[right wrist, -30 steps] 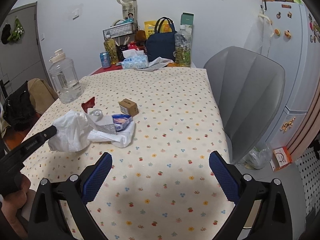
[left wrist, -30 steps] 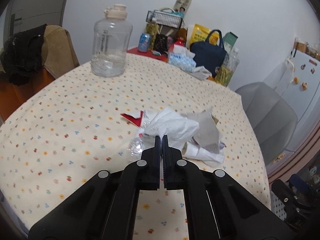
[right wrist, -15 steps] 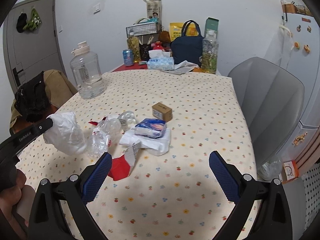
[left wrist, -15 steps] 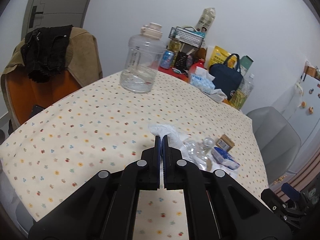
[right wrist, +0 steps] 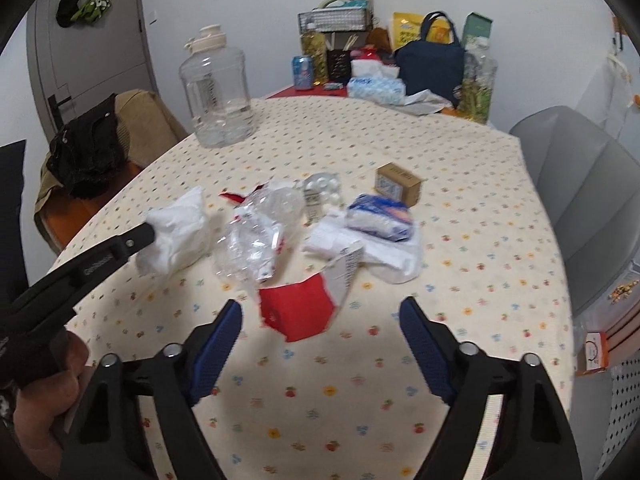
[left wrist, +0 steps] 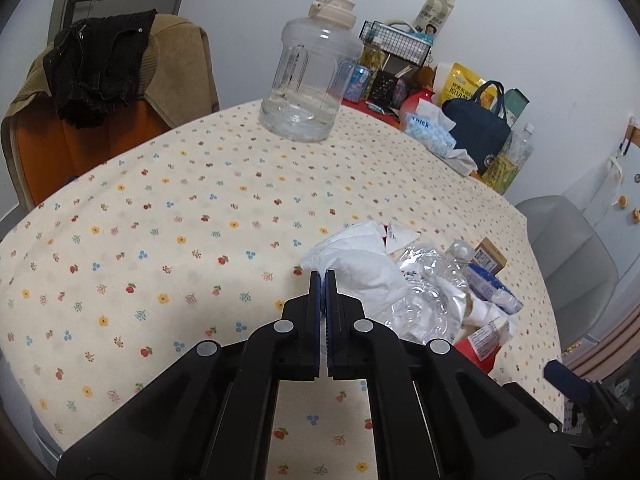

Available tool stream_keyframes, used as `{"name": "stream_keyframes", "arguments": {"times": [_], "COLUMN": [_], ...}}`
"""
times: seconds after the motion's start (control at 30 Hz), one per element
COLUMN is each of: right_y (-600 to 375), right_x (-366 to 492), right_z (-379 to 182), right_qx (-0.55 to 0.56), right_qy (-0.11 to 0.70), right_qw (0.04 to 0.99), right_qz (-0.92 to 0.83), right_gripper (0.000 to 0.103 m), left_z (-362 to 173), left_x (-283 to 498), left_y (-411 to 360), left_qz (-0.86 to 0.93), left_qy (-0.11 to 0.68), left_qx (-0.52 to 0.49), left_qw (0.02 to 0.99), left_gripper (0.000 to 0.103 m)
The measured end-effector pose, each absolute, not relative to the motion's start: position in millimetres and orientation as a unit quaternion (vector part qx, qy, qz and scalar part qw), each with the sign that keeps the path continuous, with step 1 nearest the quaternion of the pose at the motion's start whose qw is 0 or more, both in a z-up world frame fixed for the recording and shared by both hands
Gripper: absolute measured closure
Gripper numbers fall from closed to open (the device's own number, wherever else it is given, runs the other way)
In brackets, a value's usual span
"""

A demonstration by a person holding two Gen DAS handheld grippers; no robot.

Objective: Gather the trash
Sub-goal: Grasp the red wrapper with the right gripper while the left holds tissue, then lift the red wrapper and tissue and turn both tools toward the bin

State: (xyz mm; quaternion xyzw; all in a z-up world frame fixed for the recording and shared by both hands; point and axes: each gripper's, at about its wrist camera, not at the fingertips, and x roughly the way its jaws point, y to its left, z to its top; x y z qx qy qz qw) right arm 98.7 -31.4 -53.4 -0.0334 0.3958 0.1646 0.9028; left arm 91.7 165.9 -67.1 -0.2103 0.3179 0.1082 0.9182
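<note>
The left gripper (left wrist: 324,276) is pinching a white plastic bag (right wrist: 176,236) with its fingers closed, just left of the crushed bottle (right wrist: 256,236). The right gripper (right wrist: 320,320) is hanging open over the red wrapper (right wrist: 296,312), just in front of that bottle on the table (right wrist: 400,400).

Trash pile sits mid-tabletop (right wrist: 460,280). Left end: crumpled bag (right wrist: 176,236), pinched at its edge by the left tool (left wrist: 324,276). Right of it, crushed bottle (right wrist: 256,240); then wrapper packet (right wrist: 380,220) lying on paper. Small box (right wrist: 398,184) just behind the packet. Torn carton (right wrist: 300,312) nearest, between the spread fingers of the right tool (right wrist: 320,316). Water jug (right wrist: 218,92) far left, well apart.
</note>
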Motion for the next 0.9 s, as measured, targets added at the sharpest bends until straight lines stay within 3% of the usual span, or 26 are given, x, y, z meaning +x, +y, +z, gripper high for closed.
{"name": "stream_keyframes", "arguments": {"times": [0.07, 0.2, 0.27, 0.37, 0.9], "right_y": [-24.4, -11.6, -5.5, 0.3, -39.8], "right_x": [101.5, 104.5, 106.3, 106.3, 83.8], "right_z": [-59.1, -70.5, -77.7, -83.3, -33.0], "right_qx": [-0.031, -0.035, -0.038, -0.038, -0.029], "right_qy": [0.409, 0.428, 0.441, 0.453, 0.389], "right_qw": [0.895, 0.882, 0.874, 0.866, 0.902], "right_qz": [0.177, 0.193, 0.201, 0.210, 0.185], "right_gripper": [0.043, 0.057, 0.077, 0.098, 0.101], "left_z": [-70.2, -75.2, -76.9, -76.9, -49.5], "left_x": [93.1, 94.9, 95.2, 95.6, 89.7], "left_y": [167.4, 169.4, 170.0, 169.2, 129.9], "left_qz": [0.109, 0.109, 0.107, 0.103, 0.073], "left_qy": [0.321, 0.327, 0.329, 0.329, 0.313], "left_qx": [-0.210, -0.213, -0.214, -0.212, -0.184], "left_qw": [0.917, 0.914, 0.914, 0.914, 0.929], "left_gripper": [0.100, 0.100, 0.100, 0.100, 0.100]}}
